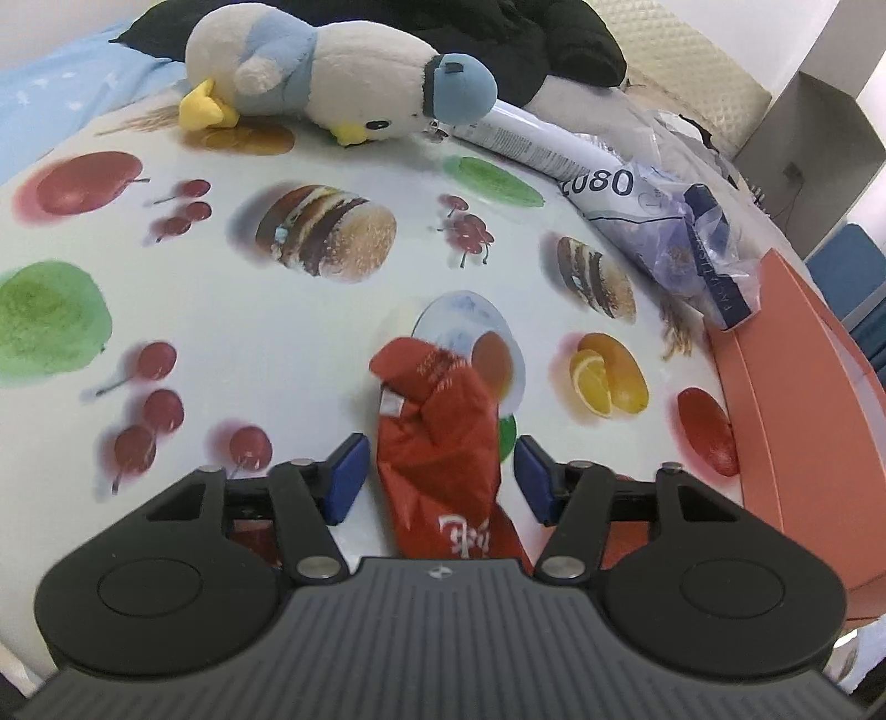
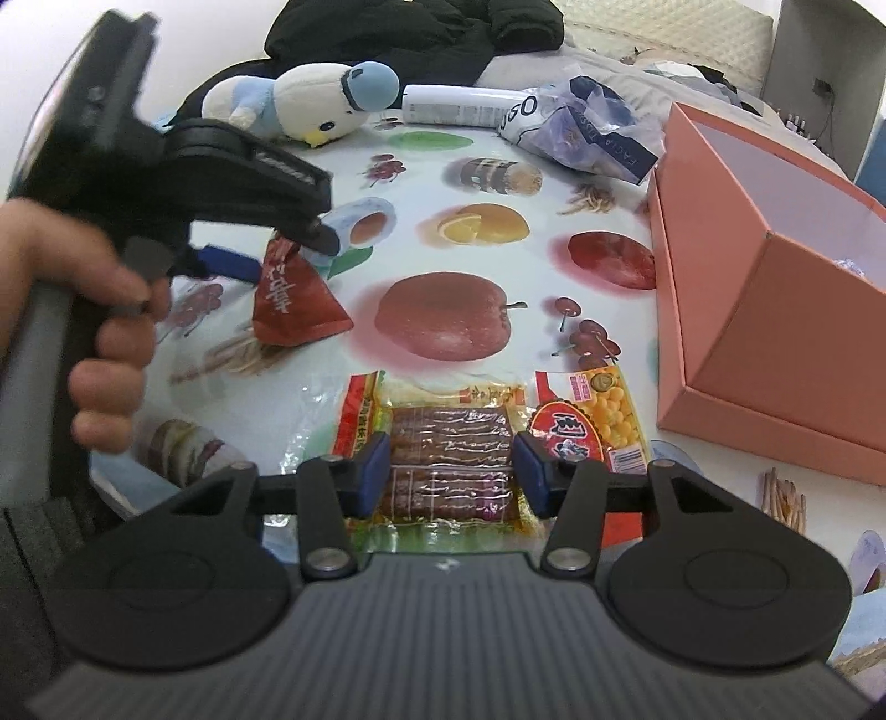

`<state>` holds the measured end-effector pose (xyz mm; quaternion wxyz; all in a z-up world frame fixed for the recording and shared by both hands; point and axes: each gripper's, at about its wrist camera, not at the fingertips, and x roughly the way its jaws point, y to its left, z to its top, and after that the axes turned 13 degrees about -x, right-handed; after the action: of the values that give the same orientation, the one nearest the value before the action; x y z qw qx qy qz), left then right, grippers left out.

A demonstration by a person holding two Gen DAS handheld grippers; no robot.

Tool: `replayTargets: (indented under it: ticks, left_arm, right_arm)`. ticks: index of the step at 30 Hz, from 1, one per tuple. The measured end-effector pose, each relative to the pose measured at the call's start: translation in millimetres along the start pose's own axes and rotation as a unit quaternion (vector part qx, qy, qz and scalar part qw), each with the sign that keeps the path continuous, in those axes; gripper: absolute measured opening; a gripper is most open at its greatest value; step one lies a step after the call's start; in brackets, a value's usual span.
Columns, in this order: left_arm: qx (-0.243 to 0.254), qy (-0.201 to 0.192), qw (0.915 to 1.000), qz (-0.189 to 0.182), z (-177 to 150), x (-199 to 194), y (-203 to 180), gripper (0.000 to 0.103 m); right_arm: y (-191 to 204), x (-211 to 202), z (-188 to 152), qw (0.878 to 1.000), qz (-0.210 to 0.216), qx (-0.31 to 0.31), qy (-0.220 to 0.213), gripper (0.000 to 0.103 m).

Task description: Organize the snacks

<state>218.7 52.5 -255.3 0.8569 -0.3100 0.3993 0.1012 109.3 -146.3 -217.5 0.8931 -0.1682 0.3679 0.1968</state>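
A red snack packet point(image 1: 437, 443) lies on the fruit-print tablecloth between the fingers of my left gripper point(image 1: 441, 479), which is open with both blue pads apart from the packet's sides. It also shows in the right wrist view point(image 2: 293, 299), under the left gripper point(image 2: 266, 243). My right gripper point(image 2: 451, 479) is open over a clear packet of brown snack sticks point(image 2: 448, 459), pads on either side. A red and yellow snack packet point(image 2: 590, 423) lies just right of it. An open orange box point(image 2: 775, 288) stands at the right.
A plush duck point(image 1: 332, 88) lies at the back with a white tube point(image 1: 531, 138) and a crumpled plastic bag point(image 1: 686, 238). Black clothing point(image 2: 410, 27) lies behind. The orange box point(image 1: 803, 443) borders the left gripper's right side.
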Motion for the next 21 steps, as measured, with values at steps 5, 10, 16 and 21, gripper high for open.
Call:
replayTargets:
  ticks: [5,10,16,21]
  left_arm:
    - [0.002,0.013,0.9999,-0.011,1,-1,2,0.049]
    - [0.016,0.027,0.9993,-0.022,-9,-12,2,0.048]
    - [0.04,0.033,0.9983,-0.027,-24,-36,2,0.048]
    - [0.057,0.031,0.9972,-0.037,-29,-64,0,0.048]
  right_arm:
    - [-3,-1,-2,1.0,-0.001,0.007,0.006,0.052]
    - [-6,-2,0,1.0,0.005,0.008,0.008,0.052]
    - [-15,-11,1,1.0,0.0,0.027,-0.004,0.052]
    - [-26,-24,3,0.999,-0.013,0.041,-0.014,0.052]
